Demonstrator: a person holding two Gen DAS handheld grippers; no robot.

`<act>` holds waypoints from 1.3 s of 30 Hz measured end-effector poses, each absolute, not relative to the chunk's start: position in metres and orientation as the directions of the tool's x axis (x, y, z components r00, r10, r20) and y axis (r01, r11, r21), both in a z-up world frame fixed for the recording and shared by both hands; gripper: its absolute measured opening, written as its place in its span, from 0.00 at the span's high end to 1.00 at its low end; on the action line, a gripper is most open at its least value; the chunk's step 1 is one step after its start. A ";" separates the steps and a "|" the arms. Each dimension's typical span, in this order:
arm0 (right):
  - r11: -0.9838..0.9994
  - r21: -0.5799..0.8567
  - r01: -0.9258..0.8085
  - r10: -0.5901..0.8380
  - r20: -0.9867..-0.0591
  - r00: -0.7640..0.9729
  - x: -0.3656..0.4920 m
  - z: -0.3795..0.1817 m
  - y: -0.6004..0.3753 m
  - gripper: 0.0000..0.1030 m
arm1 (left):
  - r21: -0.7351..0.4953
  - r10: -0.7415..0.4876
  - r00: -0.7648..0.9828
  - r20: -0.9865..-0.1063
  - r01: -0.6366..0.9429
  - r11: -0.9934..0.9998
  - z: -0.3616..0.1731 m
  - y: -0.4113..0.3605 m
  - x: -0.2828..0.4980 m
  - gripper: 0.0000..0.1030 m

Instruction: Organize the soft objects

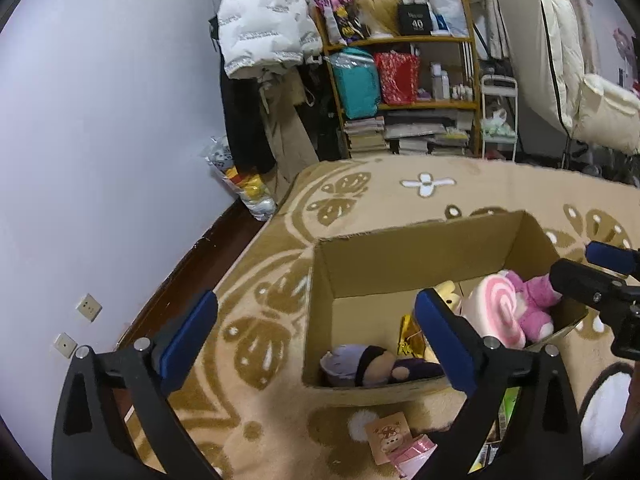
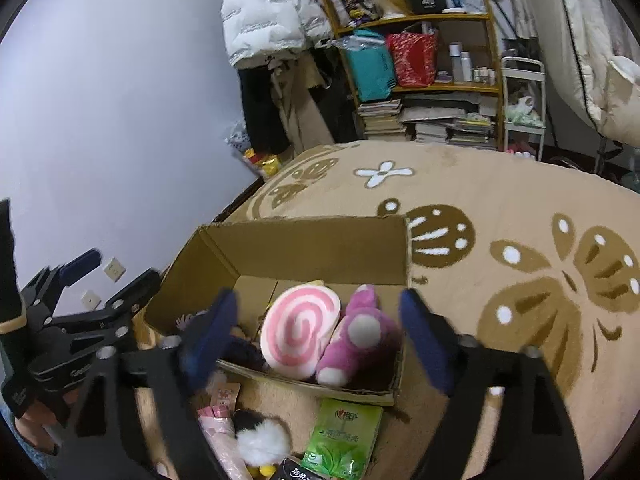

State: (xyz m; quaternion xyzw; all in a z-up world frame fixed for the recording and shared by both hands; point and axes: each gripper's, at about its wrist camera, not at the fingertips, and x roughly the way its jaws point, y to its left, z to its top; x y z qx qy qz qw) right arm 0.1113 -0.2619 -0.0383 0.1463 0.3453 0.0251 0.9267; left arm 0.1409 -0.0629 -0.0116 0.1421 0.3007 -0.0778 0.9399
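An open cardboard box (image 1: 400, 256) (image 2: 304, 248) stands on the rug. Inside lie a pink-and-white swirl plush (image 2: 298, 330) (image 1: 498, 308), a purple-pink plush animal (image 2: 360, 336) (image 1: 536, 300), a dark purple doll (image 1: 376, 364), a yellow plush (image 1: 448, 296) and a gold packet (image 1: 410, 338). My left gripper (image 1: 316, 344) is open and empty over the box's near left corner. My right gripper (image 2: 316, 340) is open and empty just above the two pink plushes; it shows in the left wrist view (image 1: 600, 280).
On the rug before the box lie a green tissue pack (image 2: 344, 440), a pink item (image 2: 224, 432) (image 1: 408, 452), a card (image 1: 388, 436) and a white-and-black fluffy toy (image 2: 260, 440). A wooden shelf (image 2: 420, 52), hanging coats (image 1: 264, 20) and the wall (image 1: 100, 120) stand behind.
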 end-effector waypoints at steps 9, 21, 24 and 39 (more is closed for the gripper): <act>0.957 0.285 0.053 0.137 -0.607 0.783 0.094 -0.023 -0.261 0.01 | 0.228 -0.032 0.810 -0.585 0.202 0.953 0.003 -0.046 0.121 0.01; 0.958 0.278 0.069 0.122 -0.614 0.780 0.064 -0.014 -0.258 0.01 | 0.211 -0.018 0.770 -0.638 0.198 0.957 0.008 -0.038 0.094 0.01; 0.958 0.275 0.082 0.110 -0.615 0.781 0.057 -0.012 -0.258 0.01 | 0.225 -0.011 0.771 -0.637 0.199 0.954 0.009 -0.038 0.086 0.01; 0.964 0.244 0.105 0.082 -0.649 0.756 0.029 -0.014 -0.253 0.01 | 0.226 0.031 0.750 -0.660 0.160 0.961 0.000 -0.021 0.063 0.01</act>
